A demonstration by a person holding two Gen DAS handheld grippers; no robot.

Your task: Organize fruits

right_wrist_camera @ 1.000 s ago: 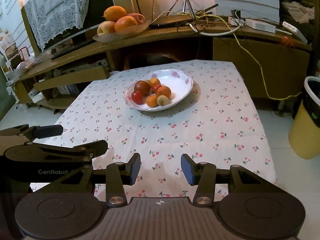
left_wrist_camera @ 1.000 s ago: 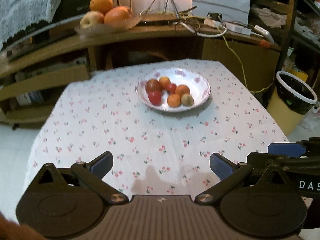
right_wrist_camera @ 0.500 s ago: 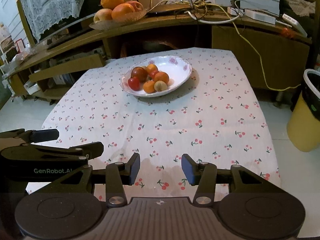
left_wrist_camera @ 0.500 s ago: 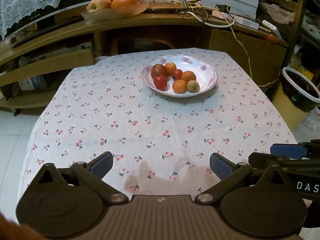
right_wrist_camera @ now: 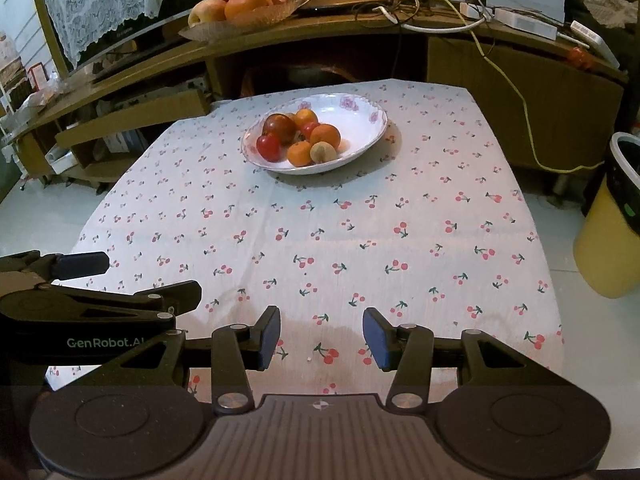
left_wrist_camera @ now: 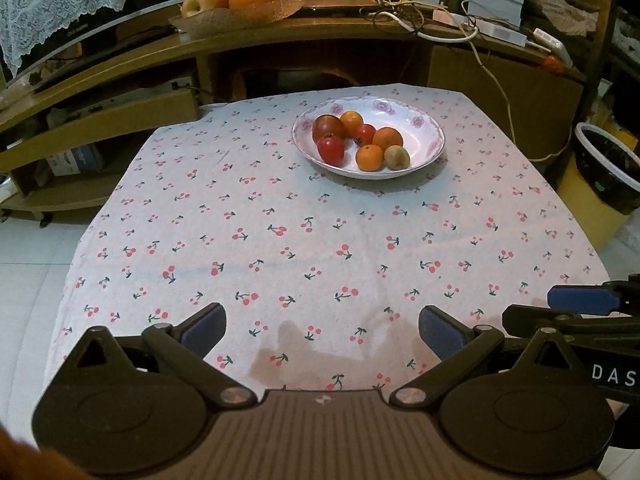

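Left gripper (left_wrist_camera: 322, 326): jaws spread wide, nothing between them, hovering over the near edge of the tablecloth (left_wrist_camera: 248, 240). To its left the cloth falls away to bare floor; keep your swing inboard.

Centre-far: the white plate (left_wrist_camera: 434, 148) holds the fruits, packed toward its left half: dark red one (left_wrist_camera: 329, 128), red tomato (left_wrist_camera: 331, 149), small orange (left_wrist_camera: 369, 157), brownish kiwi-like one (left_wrist_camera: 397, 157), others behind. They touch each other. Likely trouble: pinch one and its neighbours roll, or a finger catches the rim and tips or slides the plate on the loose cloth. The round skins may squirt out of a shallow grip.

Between you and the plate the cloth shows nothing on it, so there is plenty of room to approach and set fruit down.

Right gripper (right_wrist_camera: 320, 336): jaws parted, less wide, empty, just beside the left one. Watch them clashing if both reach in together.

Far right: bin (right_wrist_camera: 616, 216) off the table edge; the cloth's right side ends short of it.
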